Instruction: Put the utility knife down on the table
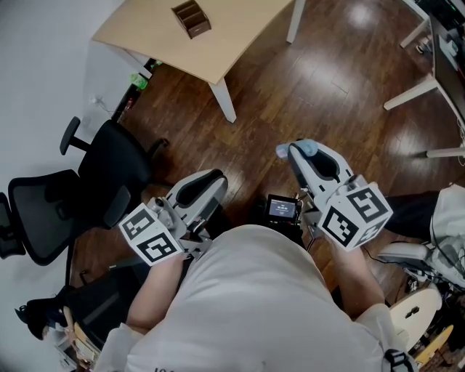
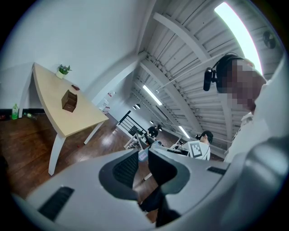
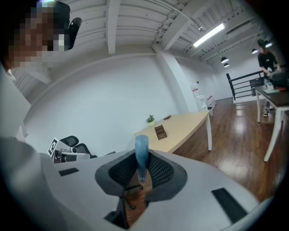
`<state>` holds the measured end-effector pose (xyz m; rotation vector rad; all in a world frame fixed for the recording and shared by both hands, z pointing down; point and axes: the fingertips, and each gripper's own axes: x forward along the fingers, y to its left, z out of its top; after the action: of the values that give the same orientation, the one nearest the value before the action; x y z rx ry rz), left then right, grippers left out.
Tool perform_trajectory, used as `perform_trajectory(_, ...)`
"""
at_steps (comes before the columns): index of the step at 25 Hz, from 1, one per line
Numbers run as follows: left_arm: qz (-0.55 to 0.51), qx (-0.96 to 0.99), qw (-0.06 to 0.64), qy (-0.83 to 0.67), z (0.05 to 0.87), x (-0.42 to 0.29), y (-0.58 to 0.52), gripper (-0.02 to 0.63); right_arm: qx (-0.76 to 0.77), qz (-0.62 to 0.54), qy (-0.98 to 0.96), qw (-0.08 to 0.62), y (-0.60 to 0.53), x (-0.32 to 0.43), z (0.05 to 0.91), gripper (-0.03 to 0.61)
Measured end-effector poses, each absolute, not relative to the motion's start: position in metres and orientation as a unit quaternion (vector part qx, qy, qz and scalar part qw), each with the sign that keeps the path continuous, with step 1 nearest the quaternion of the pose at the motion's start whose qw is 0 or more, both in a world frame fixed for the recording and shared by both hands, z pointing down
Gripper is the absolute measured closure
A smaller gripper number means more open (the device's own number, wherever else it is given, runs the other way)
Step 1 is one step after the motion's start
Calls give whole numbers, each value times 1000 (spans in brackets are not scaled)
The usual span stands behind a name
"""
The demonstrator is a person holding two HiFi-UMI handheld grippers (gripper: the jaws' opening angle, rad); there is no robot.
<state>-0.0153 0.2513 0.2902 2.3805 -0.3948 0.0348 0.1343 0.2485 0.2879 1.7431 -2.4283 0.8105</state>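
A light-blue utility knife [image 3: 141,155] stands upright between the pads of my right gripper [image 3: 142,170], which is shut on it. In the head view its blue end [image 1: 308,147] shows at the tip of the right gripper [image 1: 296,150], held close to the person's chest over the wooden floor. My left gripper [image 1: 218,177] is beside it, shut with nothing between its pads [image 2: 128,167]. The pale wooden table [image 1: 225,40] stands well ahead of both grippers, with a small brown box [image 1: 191,18] on it.
A black office chair [image 1: 102,182] stands at the left by the wall. White desk legs [image 1: 421,87] rise at the right. A small screen device [image 1: 282,209] sits low between the grippers. A potted plant [image 3: 150,119] stands on the table's far end.
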Motion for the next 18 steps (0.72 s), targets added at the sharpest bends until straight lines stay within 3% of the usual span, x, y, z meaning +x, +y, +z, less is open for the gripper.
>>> perform_trajectory(8, 17, 913, 370, -172, 301, -38, 211, 549, 555, 276, -784, 36, 200, 117, 299, 509)
perform_trajectory(18, 25, 918, 377, -119, 311, -57, 79, 549, 589, 280, -757, 33, 87, 88, 305, 509)
